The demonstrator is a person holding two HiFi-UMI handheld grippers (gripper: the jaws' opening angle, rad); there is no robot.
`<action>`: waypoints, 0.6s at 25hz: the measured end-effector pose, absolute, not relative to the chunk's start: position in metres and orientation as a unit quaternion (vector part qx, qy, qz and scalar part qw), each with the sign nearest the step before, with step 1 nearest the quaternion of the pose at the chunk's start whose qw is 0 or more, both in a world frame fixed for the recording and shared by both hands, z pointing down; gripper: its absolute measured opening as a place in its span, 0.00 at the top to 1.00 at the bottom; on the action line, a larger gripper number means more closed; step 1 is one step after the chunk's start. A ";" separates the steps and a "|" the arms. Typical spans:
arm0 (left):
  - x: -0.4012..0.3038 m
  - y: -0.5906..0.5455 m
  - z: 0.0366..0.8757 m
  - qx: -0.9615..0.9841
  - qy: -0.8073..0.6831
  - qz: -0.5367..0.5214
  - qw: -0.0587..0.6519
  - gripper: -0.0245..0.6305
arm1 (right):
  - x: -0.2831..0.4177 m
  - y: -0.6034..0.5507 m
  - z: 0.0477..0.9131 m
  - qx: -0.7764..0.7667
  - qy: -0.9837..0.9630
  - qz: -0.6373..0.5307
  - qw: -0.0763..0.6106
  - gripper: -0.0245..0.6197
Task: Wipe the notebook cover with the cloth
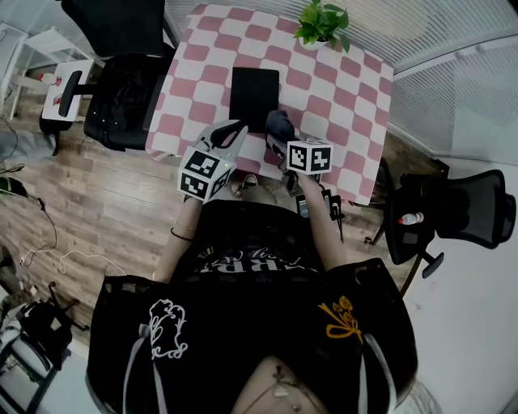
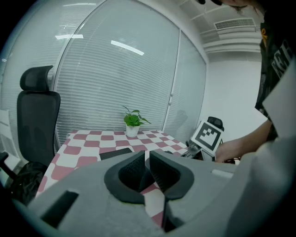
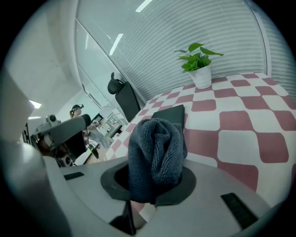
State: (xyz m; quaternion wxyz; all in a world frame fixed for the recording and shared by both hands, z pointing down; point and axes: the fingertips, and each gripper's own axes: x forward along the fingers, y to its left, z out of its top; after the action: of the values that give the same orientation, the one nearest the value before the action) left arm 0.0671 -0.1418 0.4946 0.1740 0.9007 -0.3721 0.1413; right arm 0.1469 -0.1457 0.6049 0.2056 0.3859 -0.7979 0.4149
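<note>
Right gripper (image 3: 153,181) clamps the cloth (image 3: 155,146), left gripper (image 2: 147,167) closed

Right gripper (image 3: 155,178) clamped on bunched dark cloth (image 3: 156,155). Black notebook (image 3: 170,114) flat on pink-white checkered table (image 3: 240,139) beyond. Potted plant (image 3: 198,65) behind notebook.

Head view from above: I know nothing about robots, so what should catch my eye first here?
The pink-and-white checked table stands out most, with a black notebook lying flat near its middle and a potted plant at its far edge. Next come the hand-held tongs at the near edge: the right tongs clamp a bunched dark cloth, while the left tongs are closed on nothing.
</note>
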 end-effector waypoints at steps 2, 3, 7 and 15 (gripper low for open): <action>0.066 -0.132 0.493 0.896 -0.382 0.142 0.174 0.92 | 0.143 -0.141 0.593 0.376 -0.809 0.409 0.193 0.85; 0.065 -0.127 0.492 0.894 -0.387 0.143 0.174 0.92 | 0.142 -0.139 0.587 0.372 -0.813 0.406 0.188 0.85; 0.058 -0.106 0.486 0.884 -0.407 0.148 0.175 0.92 | 0.136 -0.130 0.570 0.356 -0.827 0.404 0.161 0.85; 0.054 -0.087 0.445 0.884 -0.424 0.136 0.145 0.92 | 0.119 -0.112 0.543 0.329 -0.849 0.385 0.150 0.85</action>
State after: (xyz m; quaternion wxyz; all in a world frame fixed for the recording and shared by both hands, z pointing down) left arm 0.0536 -0.0868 0.4448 0.1445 0.8837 -0.4239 0.1358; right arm 0.1190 -0.1116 0.5432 0.1496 0.3287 -0.8493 0.3850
